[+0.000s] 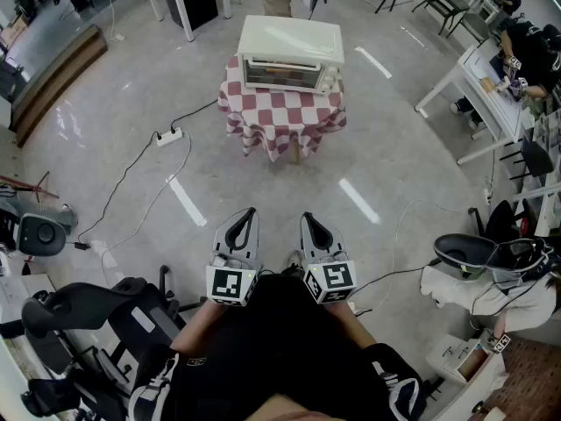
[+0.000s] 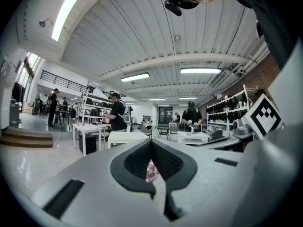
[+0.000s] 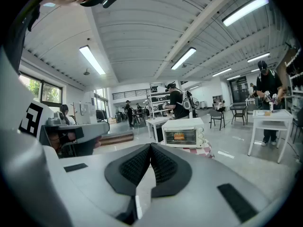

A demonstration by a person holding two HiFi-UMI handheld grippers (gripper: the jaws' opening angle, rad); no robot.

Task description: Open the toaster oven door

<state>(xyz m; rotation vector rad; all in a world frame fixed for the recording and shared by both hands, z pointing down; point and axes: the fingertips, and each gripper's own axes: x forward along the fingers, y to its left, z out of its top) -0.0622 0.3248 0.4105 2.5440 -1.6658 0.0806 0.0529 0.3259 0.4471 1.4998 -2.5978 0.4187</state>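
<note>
Facing a boxy cream toaster oven (image 1: 291, 53), left gripper (image 1: 251, 213) and right gripper (image 1: 308, 219): ribbed jaws together, empty.

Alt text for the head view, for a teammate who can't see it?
A white toaster oven, door closed, sits on a red-checked tablecloth some way ahead. Below, the left claw and right claw point toward it side by side, both shut and empty.

Bright, even indoor light. Src: ceiling strip lights (image 2: 64, 14) overhead, plus windows (image 3: 34, 88) far left. Soft glare on polished floor (image 1: 74, 117); shadows weak. Gripper views: heavy fisheye bend, black corners, near foreground soft, bkgd fairly sharp. Head view crisp.
</note>
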